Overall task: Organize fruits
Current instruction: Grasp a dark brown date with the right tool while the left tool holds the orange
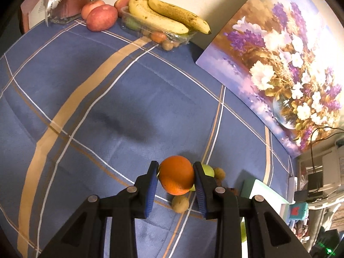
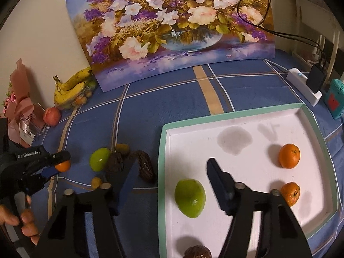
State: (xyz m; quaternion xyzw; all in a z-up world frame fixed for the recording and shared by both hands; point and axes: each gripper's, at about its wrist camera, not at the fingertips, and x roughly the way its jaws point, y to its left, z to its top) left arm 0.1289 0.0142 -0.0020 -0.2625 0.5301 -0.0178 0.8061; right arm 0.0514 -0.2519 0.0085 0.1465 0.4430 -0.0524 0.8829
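Observation:
My left gripper (image 1: 175, 173) is shut on an orange (image 1: 176, 175) and holds it just above the blue checked cloth; it also shows in the right wrist view (image 2: 57, 165). Under it lie a green fruit (image 1: 208, 169) and small brown fruits (image 1: 180, 203). My right gripper (image 2: 172, 175) is open and empty above the left edge of the white tray (image 2: 236, 114). In the tray lie a green fruit (image 2: 190, 197), two oranges (image 2: 289, 155) (image 2: 290, 193) and a dark brown fruit (image 2: 197, 252). On the cloth left of the tray lie another green fruit (image 2: 99, 158) and dark brown fruits (image 2: 145, 166).
Bananas (image 1: 167, 15) lie on a clear plastic box of small fruits at the far edge, with red apples (image 1: 101, 17) and a pink wrapped bouquet (image 2: 19, 107) beside them. A flower painting (image 2: 172, 28) leans on the wall. A white power strip (image 2: 304, 86) lies behind the tray.

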